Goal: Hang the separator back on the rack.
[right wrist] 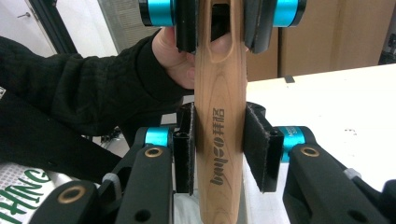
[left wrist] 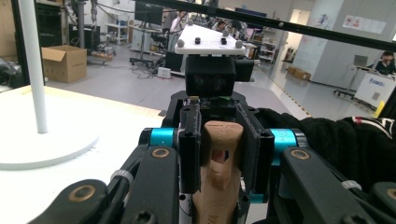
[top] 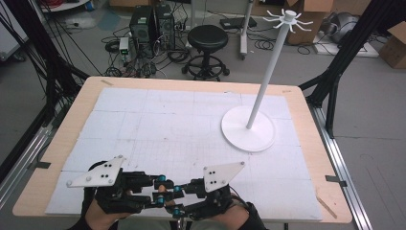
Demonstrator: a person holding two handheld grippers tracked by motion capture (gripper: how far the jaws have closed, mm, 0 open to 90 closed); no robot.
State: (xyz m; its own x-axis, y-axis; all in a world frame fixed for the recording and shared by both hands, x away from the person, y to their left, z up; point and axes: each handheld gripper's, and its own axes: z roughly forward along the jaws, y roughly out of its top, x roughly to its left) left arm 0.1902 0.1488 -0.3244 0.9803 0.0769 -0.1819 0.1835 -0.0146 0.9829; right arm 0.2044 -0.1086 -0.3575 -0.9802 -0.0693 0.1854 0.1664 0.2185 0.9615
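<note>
A wooden handle [right wrist: 219,140] is held between the two grippers, low over the near edge of the table [top: 306,158], well apart from the white stand [top: 249,129]. It is judged to be stiff and light. Its surface looks smooth and varnished, so it may slide a little in the pads. It is not thought fragile. A hanging slot is cut near one end, and a printed mark is seen on the flat face.

In the right gripper view, the right gripper [right wrist: 219,149] is closed narrowly on the middle of the handle, and both pads are seen pressed flat against its sides. The left gripper [left wrist: 218,154] is closed on the slotted end, with its pads on either side of the slot. In the high view the two grippers [top: 165,189] are seen tip to tip.

The flat, straight sides are judged to be the best place for a hold, away from the slot, where the wood is thinner. A grip across the narrow width should be kept.
</note>
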